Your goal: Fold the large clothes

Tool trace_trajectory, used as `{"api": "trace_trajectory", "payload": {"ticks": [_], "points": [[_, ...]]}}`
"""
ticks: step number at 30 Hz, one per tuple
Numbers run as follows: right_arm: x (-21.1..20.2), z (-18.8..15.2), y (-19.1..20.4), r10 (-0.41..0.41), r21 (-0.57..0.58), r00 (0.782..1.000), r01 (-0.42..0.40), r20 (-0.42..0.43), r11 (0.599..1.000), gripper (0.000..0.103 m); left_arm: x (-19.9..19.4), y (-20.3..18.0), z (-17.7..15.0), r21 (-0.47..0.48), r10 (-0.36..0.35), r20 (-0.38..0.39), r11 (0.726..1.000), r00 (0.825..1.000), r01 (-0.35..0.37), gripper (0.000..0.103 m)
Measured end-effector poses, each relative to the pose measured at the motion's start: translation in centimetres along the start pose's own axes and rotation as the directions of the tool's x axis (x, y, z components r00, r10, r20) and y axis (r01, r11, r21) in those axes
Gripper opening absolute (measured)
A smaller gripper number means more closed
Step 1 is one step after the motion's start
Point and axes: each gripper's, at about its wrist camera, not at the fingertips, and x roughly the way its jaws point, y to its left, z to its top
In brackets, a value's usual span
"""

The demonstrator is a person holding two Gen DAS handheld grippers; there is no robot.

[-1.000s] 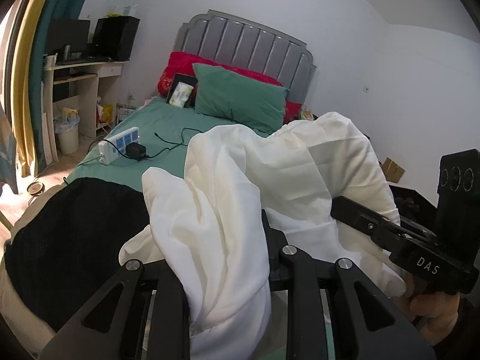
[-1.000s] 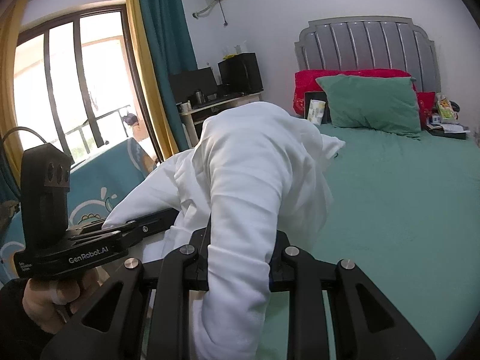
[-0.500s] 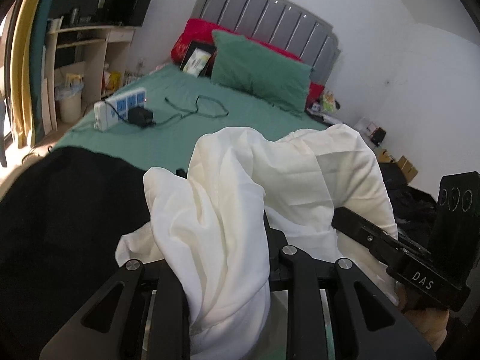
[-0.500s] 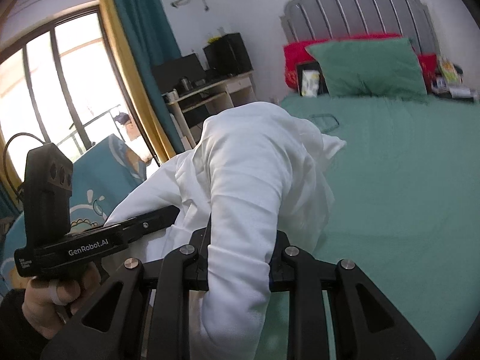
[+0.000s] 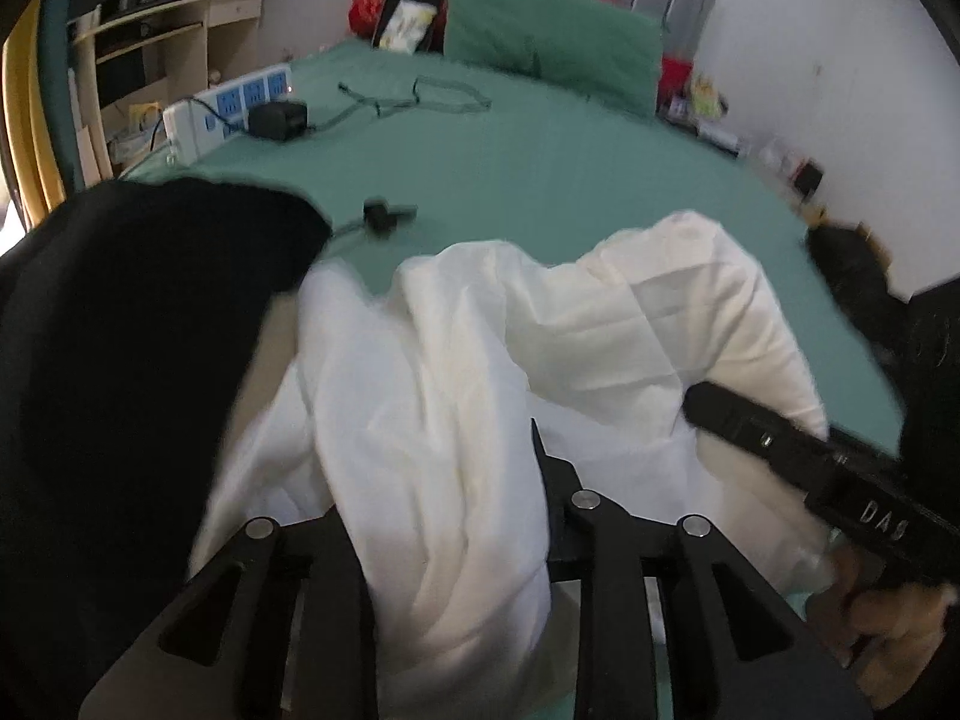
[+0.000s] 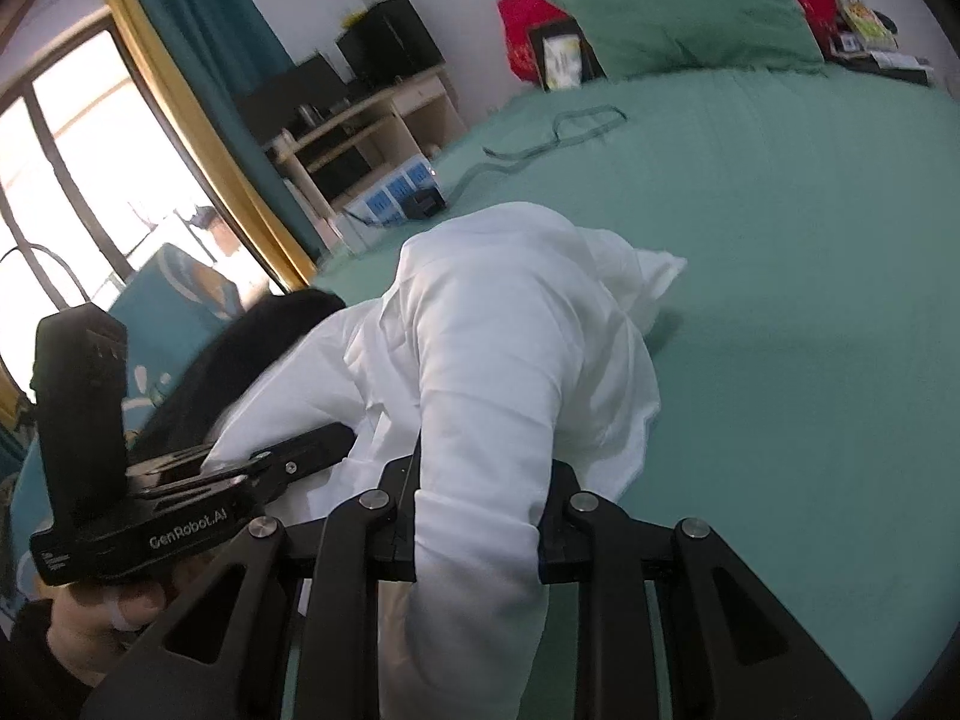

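The white garment [image 5: 480, 396] hangs bunched between the two grippers and droops forward onto the green bed sheet [image 5: 570, 180], close to the foot edge of the bed. Its long axis runs across the bed, from one gripper to the other. The free fabric lies ahead of both grippers, toward the headboard end.

The left gripper [image 5: 456, 516] has a thick fold of the garment between its fingers. Its jaws have just been opening slightly, and whether the pads press on the cloth cannot be told. The right gripper [image 6: 480, 516] is clamped on another bunched fold of the same garment. Each gripper is at about the same reach from the cloth's body, so neither is nearer.

Judgement: the coming move is to lay the garment flat on the sheet, which calls for clear surface ahead of it.

Obstructions:
- A black garment [image 5: 138, 312] lies at the left foot corner of the bed and touches the white cloth's left side.
- A small black plug with a cable [image 5: 384, 216] lies just beyond the white cloth.
- A power strip [image 5: 228, 108] and a black adapter [image 5: 279, 120] sit at the left edge, well apart.
- A green pillow [image 5: 546, 30] lies at the head end, well apart.
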Motion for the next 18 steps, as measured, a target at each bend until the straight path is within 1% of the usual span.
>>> {"api": "trace_trajectory", "payload": {"ticks": [2, 3, 4, 5, 6, 7, 9, 11, 13, 15, 18], "points": [[0.3, -0.6, -0.9, -0.021, 0.021, 1.000, 0.021, -0.017, 1.000, 0.024, 0.5, -0.1, -1.0, 0.013, 0.023, -0.022, 1.000, 0.999, -0.023, 0.034], [0.4, -0.9, -1.3, -0.032, 0.033, 0.999, 0.033, -0.031, 0.999, 0.026, 0.3, -0.2, -1.4, 0.022, 0.024, -0.014, 0.999, 1.000, -0.024, 0.035], [0.5, -1.2, -1.6, -0.054, 0.037, 0.997, 0.056, -0.057, 0.998, 0.027, 0.1, -0.5, -1.8, 0.039, 0.034, -0.011, 0.999, 0.999, -0.033, 0.039], [0.6, -1.4, -2.0, -0.065, 0.040, 0.995, 0.068, -0.072, 0.997, 0.030, 0.0, -0.7, -2.2, 0.055, 0.046, -0.012, 0.997, 0.999, -0.046, 0.040], [0.5, -1.5, -2.2, -0.075, 0.046, 0.994, 0.079, -0.082, 0.996, 0.034, -0.2, -0.8, -2.5, 0.065, 0.056, -0.012, 0.996, 0.998, -0.055, 0.045], [0.3, -1.7, -2.3, -0.090, 0.045, 0.992, 0.095, -0.092, 0.994, 0.036, -0.3, -0.9, -2.9, 0.072, 0.060, -0.015, 0.996, 0.998, -0.059, 0.048], [-0.1, -1.9, -2.6, -0.106, 0.040, 0.988, 0.111, -0.109, 0.993, 0.041, -0.4, -0.8, -3.2, 0.060, 0.054, -0.022, 0.997, 0.998, -0.053, 0.049], [-0.5, -2.1, -3.2, -0.114, 0.051, 0.987, 0.121, -0.116, 0.991, 0.044, -0.7, -0.6, -3.5, 0.040, 0.041, -0.032, 0.998, 0.999, -0.040, 0.050], [-1.0, -2.5, -3.7, -0.111, 0.060, 0.986, 0.120, -0.126, 0.991, 0.046, -0.9, -0.6, -3.6, 0.037, 0.032, -0.047, 0.999, 0.998, -0.031, 0.050], [-1.5, -2.9, -3.9, -0.109, 0.068, 0.982, 0.121, -0.154, 0.990, 0.046, -1.0, -0.6, -3.6, 0.042, 0.032, -0.058, 0.999, 0.998, -0.030, 0.050], [-2.0, -3.8, -4.3, -0.097, 0.076, 0.979, 0.112, -0.181, 0.991, 0.046, -1.4, -0.6, -4.0, 0.046, 0.034, -0.064, 0.998, 0.997, -0.031, 0.050]]}}
